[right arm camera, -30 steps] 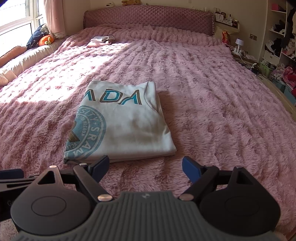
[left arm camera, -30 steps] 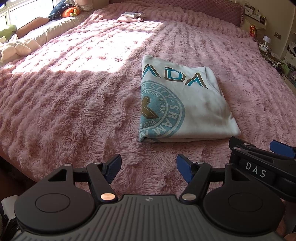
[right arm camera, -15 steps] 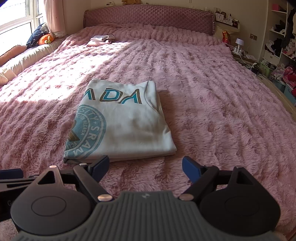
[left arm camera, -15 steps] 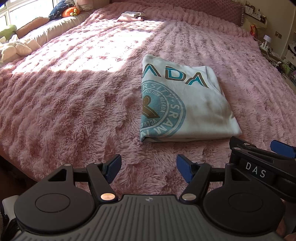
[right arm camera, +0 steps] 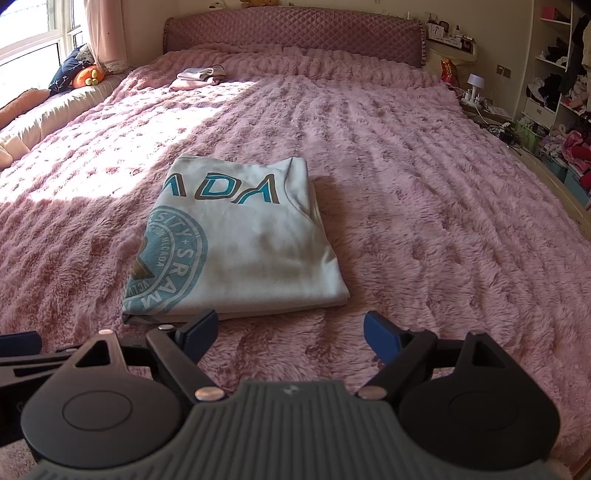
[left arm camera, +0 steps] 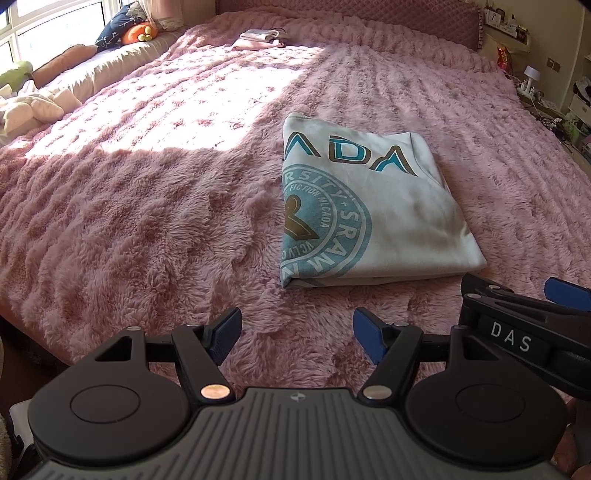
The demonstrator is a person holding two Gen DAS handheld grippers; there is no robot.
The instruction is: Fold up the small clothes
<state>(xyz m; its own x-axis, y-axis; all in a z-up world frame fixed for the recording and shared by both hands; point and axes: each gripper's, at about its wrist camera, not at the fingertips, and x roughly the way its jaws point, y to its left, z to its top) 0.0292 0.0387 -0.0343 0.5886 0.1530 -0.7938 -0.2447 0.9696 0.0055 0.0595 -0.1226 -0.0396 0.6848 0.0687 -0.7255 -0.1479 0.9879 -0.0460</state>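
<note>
Left gripper (left arm camera: 297, 334) and right gripper (right arm camera: 290, 332) sit side by side at the bed's near edge, both spread wide, holding nothing. Just beyond them a folded white T-shirt (right arm camera: 255, 251) with teal print lies flat mid-bed on the pink fluffy blanket (right arm camera: 424, 206). Small folded clothes (right arm camera: 197, 76) lie near the headboard (right arm camera: 295, 31).
</note>
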